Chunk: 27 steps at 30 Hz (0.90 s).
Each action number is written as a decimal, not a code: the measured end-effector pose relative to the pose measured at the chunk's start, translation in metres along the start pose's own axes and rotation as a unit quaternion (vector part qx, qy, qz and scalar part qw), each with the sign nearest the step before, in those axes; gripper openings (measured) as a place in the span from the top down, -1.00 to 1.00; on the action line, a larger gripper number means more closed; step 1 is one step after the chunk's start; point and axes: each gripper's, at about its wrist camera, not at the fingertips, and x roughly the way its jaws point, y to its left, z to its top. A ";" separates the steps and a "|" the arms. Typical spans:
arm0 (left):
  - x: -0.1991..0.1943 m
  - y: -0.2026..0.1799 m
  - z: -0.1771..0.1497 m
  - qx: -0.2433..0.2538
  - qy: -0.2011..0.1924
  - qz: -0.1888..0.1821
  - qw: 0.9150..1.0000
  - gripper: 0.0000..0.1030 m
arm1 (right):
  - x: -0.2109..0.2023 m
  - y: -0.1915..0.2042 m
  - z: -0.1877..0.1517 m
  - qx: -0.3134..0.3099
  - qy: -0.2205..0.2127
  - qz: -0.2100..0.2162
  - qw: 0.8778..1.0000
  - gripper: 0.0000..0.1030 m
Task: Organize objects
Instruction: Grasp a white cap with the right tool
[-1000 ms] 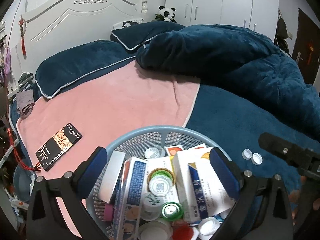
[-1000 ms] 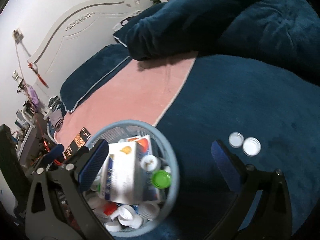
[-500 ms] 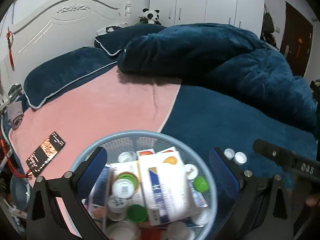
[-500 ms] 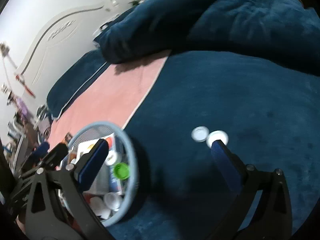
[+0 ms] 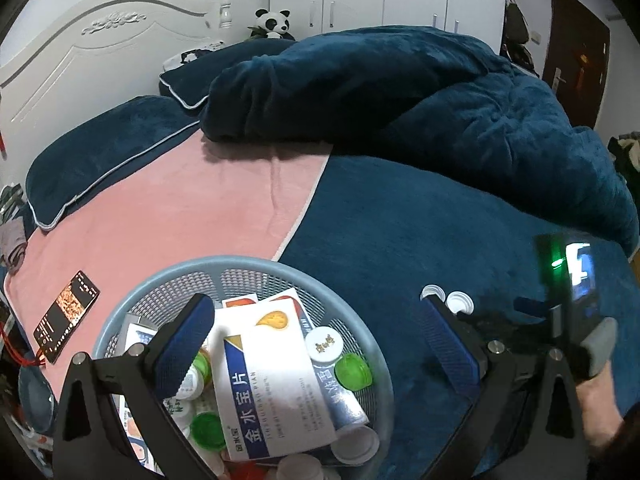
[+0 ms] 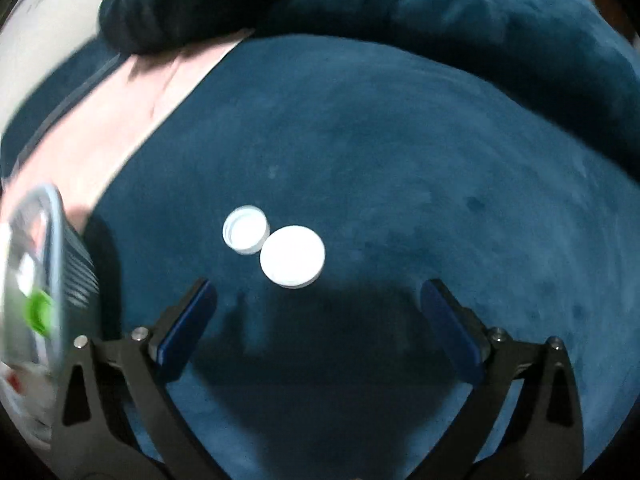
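On a bed (image 5: 400, 216) spread with dark blue plush, the right gripper (image 6: 318, 312) has swung away from the basket (image 5: 248, 268) to face two loose white caps.

The blue mesh basket, crowded with medicine boxes (image 5: 268, 376) and bottles, sits under the left gripper (image 5: 316, 332), whose fingers are spread wide and hold nothing. The right fingers (image 6: 188, 320) are likewise released and empty. The larger cap (image 6: 292, 256) and the smaller, upturned cap (image 6: 245, 229) lie touching just ahead, apparently the last strays to collect.
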 end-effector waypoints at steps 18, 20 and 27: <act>0.007 -0.030 -0.012 0.029 0.036 -0.051 0.998 -0.99 | -0.012 -0.048 -0.024 0.070 0.000 0.029 0.997 0.23; 0.008 -0.042 -0.014 0.039 0.041 -0.065 0.996 -0.99 | -0.021 -0.059 -0.033 0.097 0.000 0.033 0.995 0.23; 0.021 -0.104 -0.024 0.084 0.065 -0.098 0.990 -0.99 | -0.057 -0.101 -0.054 0.152 -0.018 0.029 0.988 0.23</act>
